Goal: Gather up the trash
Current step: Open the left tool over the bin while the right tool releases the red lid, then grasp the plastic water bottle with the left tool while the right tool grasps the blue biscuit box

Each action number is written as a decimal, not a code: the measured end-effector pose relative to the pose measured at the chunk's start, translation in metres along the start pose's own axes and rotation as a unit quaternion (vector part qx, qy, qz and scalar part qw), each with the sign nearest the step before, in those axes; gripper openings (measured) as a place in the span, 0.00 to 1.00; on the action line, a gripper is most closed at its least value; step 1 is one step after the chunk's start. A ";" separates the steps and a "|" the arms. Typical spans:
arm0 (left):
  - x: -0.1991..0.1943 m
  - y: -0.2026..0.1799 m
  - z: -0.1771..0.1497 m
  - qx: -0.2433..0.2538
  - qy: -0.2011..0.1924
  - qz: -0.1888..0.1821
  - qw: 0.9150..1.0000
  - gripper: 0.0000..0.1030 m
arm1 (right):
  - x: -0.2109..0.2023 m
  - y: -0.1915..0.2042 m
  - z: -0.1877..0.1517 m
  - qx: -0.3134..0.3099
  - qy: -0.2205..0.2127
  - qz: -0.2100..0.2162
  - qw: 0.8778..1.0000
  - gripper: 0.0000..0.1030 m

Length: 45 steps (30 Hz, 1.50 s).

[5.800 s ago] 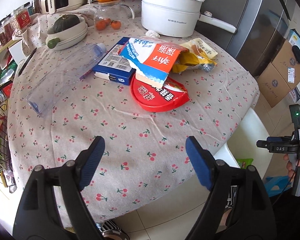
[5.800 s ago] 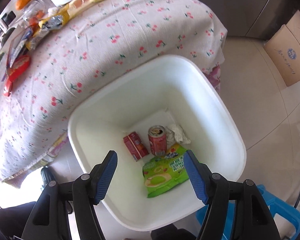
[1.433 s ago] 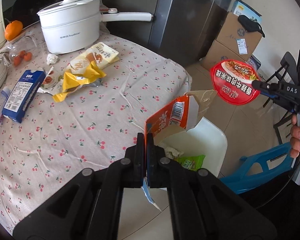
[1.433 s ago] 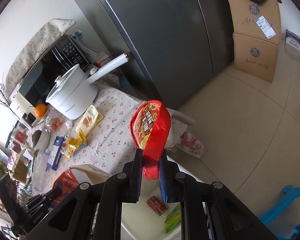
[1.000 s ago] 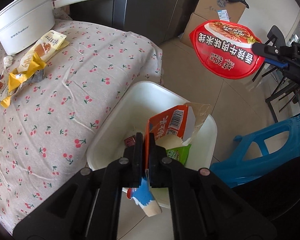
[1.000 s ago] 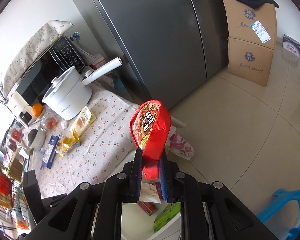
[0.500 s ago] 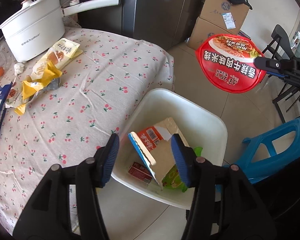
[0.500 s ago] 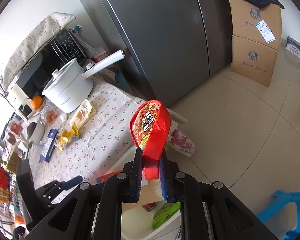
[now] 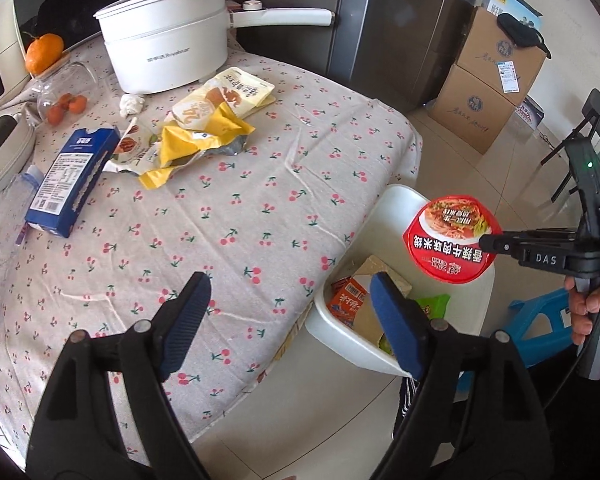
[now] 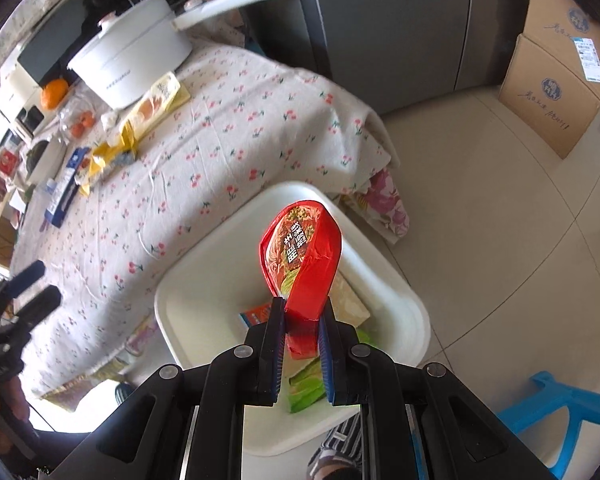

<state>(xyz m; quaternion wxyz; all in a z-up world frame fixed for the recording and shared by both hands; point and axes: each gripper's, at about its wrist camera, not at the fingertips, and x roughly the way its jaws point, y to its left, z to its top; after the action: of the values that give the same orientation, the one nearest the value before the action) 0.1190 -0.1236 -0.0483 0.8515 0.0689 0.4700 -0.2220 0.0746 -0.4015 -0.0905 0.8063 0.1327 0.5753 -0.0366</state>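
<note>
From my left wrist camera, my left gripper [image 9: 288, 320] stands with jaws apart and nothing between them; they have just been opening. It hangs over the edge of the cherry-print tablecloth [image 9: 236, 184], beside the white bin [image 9: 340, 336]. The red noodle-cup lid [image 9: 452, 239], a round foil disc with white lettering and a noodle picture, faces this camera almost flat above the bin, held by its right edge. The orange carton [image 9: 346, 300] lies tilted inside the bin.

From my right wrist camera, my right gripper [image 10: 302, 340] is clamped on the lid's [image 10: 300, 256] lower edge. Here the lid looks bent into a curve, its long axis running up and away from the fingers, printed face turned left, directly above the bin [image 10: 396, 280].
</note>
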 end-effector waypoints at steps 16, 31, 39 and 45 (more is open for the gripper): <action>-0.024 0.055 -0.022 -0.026 -0.008 0.047 0.998 0.99 | 0.037 0.030 0.001 -0.023 0.045 -0.039 0.998 0.45; -0.049 0.156 -0.020 -0.100 -0.053 0.140 0.984 0.99 | 0.013 0.083 0.030 -0.038 -0.014 -0.012 0.999 0.75; -0.030 0.228 0.000 -0.070 0.007 0.219 0.973 0.99 | 0.017 0.139 0.049 -0.075 -0.030 0.005 0.997 0.78; -0.008 0.281 0.014 -0.079 0.044 0.205 0.975 0.98 | 0.021 0.180 0.055 -0.107 -0.029 0.015 0.994 0.79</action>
<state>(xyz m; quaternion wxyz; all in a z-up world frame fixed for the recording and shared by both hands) 0.2507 0.1253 -0.0594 0.8602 0.1058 0.4989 -0.0018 0.1703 -0.2400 -0.0629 0.8327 0.0537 0.5501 0.0335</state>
